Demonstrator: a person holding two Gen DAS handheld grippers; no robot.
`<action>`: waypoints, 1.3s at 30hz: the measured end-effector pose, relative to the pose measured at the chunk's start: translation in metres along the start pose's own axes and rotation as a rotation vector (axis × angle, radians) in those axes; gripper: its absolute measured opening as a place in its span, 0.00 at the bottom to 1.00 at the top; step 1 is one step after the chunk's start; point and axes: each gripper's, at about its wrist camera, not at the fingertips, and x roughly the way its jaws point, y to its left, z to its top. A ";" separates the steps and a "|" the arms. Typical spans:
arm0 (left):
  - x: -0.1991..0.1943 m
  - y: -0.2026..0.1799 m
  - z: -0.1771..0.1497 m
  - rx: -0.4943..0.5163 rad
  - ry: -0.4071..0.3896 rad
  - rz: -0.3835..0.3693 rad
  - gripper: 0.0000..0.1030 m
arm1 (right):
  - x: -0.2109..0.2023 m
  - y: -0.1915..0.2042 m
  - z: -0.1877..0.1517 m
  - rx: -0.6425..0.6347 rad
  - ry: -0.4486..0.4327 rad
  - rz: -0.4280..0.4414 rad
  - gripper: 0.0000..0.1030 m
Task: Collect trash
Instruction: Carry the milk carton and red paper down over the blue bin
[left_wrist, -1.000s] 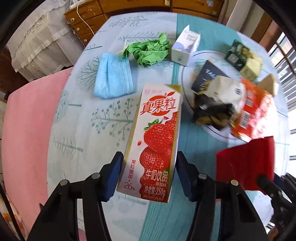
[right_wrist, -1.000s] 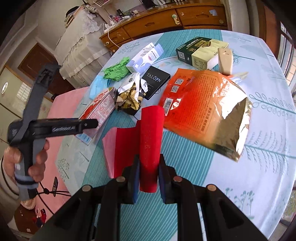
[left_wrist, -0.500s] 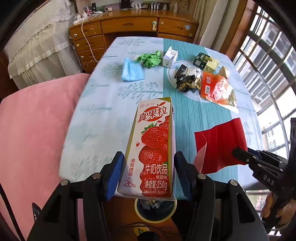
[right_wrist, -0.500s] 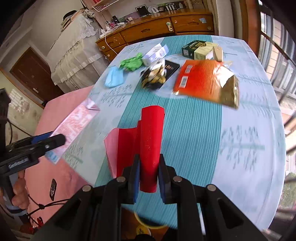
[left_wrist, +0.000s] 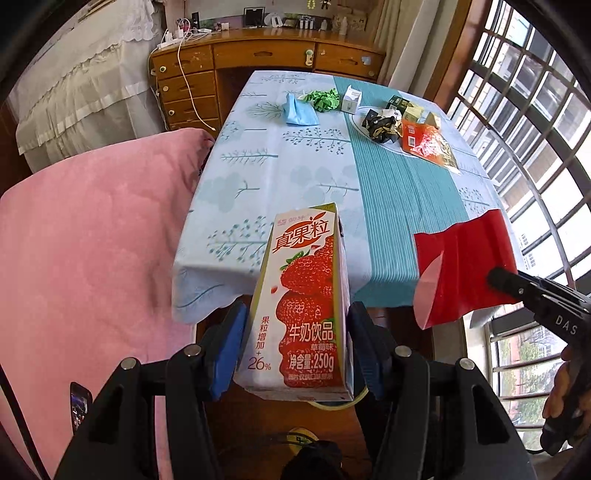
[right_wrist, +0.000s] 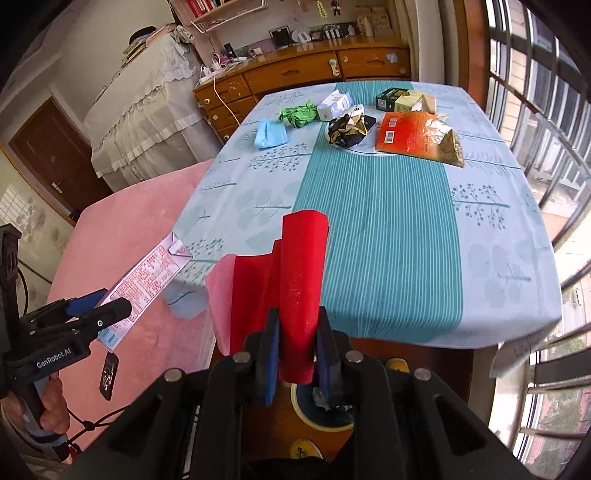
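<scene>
Both grippers pulled back off the table over the last second; a second ago they were low over the trash pile, now the whole table (left_wrist: 314, 177) sits ahead and below.

Left gripper (left_wrist: 295, 350): clenched on the strawberry milk carton (left_wrist: 306, 306), carton upright between the blue pads, held past the near table edge. In the right wrist view the same carton (right_wrist: 147, 280) shows at 9 o'clock, out over the pink cover (right_wrist: 122, 240).

Right gripper (right_wrist: 295, 354): clamped on the red wrapper (right_wrist: 291, 288), which stands folded up between the jaws. From the left wrist view the wrapper (left_wrist: 461, 273) hangs at 3 o'clock.

Below the right gripper, at 6 o'clock, a round bin (right_wrist: 325, 410) with something crumpled inside; partly hidden by the fingers.

Remaining on the far end of the table: blue face mask (right_wrist: 271, 133), green crumpled paper (right_wrist: 299, 114), crumpled dark wrapper (right_wrist: 347, 129), orange foil bag (right_wrist: 413, 136), small boxes behind.

Judgement: two items lifted and carried to the drop point; release over the bin looks next. Several pieces left to collect.
</scene>
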 end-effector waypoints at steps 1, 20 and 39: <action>-0.001 0.002 -0.004 -0.001 -0.002 -0.005 0.53 | -0.003 0.003 -0.004 0.004 -0.006 -0.007 0.17; 0.037 -0.018 -0.060 -0.010 0.144 -0.028 0.53 | 0.011 0.013 -0.056 -0.058 0.086 -0.083 0.17; 0.246 -0.050 -0.165 -0.180 0.398 0.019 0.53 | 0.191 -0.030 -0.169 -0.273 0.417 -0.125 0.17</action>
